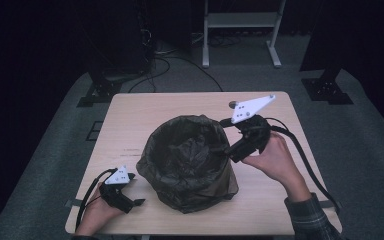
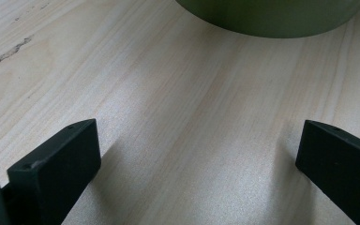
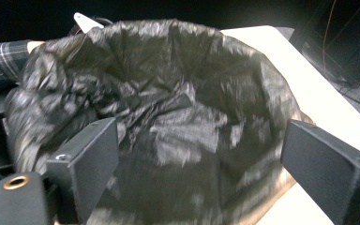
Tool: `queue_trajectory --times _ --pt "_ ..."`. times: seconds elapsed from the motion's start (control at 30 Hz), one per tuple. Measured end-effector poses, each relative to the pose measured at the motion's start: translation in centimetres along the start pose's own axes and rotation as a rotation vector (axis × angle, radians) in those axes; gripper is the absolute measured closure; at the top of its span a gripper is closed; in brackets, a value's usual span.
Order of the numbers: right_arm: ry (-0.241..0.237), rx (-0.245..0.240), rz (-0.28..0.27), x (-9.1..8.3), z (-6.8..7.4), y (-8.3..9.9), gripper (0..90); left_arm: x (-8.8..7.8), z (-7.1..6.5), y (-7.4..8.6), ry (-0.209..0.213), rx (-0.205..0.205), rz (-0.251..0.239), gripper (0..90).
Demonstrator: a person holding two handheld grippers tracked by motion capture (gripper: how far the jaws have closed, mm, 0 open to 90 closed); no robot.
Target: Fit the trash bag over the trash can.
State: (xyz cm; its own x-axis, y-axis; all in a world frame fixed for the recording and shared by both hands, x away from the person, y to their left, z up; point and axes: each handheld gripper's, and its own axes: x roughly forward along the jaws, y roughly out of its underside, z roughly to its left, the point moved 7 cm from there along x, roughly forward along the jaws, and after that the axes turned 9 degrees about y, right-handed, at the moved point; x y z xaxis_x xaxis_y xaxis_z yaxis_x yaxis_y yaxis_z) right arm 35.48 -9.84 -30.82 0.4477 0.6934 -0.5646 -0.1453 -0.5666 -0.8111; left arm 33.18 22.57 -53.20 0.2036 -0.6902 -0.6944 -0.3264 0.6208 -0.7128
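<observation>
A: Where does the black bin liner (image 1: pixel 190 155) sit?

B: Mid-table (image 1: pixel 130 107), draped over the green bin (image 2: pixel 272 18), mouth upward.

A: Which hand is nearer?

B: The right gripper (image 1: pixel 228 150). Its jaws stand wide apart, holding nothing, at the liner's right-hand rim (image 3: pixel 272 79). The left gripper (image 1: pixel 136 190) rests on the wood beside the bin's base, jaws also apart and empty.

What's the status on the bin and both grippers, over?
Left gripper open, low on the table. Right gripper open, at the rim of the bag-lined bin, holding nothing. Nothing in the way.
</observation>
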Motion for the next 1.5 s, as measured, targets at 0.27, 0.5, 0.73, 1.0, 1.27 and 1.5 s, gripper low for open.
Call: queue_trajectory --times 0.27,0.5,0.73,1.0,1.27,1.5 --pt "0.010 0.033 -0.028 -2.1 0.5 3.4 10.3 0.0 0.0 0.0 0.000 0.000 0.000 0.0" --pt "-0.008 0.079 -0.036 -1.8 1.5 6.9 10.4 0.0 0.0 0.0 0.000 0.000 0.001 0.0" --pt "-0.028 0.124 -0.062 -0.4 2.3 10.2 11.3 0.0 0.0 0.0 0.000 -0.003 -0.001 0.0" --pt "-0.040 0.149 -0.046 1.1 3.1 13.2 11.3 0.0 0.0 0.0 0.000 -0.002 -0.001 0.0" --pt "-0.029 0.177 -0.011 2.1 3.4 16.8 11.2 0.0 0.0 0.0 0.000 -0.003 -0.001 0.0" --pt "-0.017 0.170 0.032 3.4 3.8 19.8 10.6 0.0 0.0 0.0 0.000 -0.002 -0.001 0.0"
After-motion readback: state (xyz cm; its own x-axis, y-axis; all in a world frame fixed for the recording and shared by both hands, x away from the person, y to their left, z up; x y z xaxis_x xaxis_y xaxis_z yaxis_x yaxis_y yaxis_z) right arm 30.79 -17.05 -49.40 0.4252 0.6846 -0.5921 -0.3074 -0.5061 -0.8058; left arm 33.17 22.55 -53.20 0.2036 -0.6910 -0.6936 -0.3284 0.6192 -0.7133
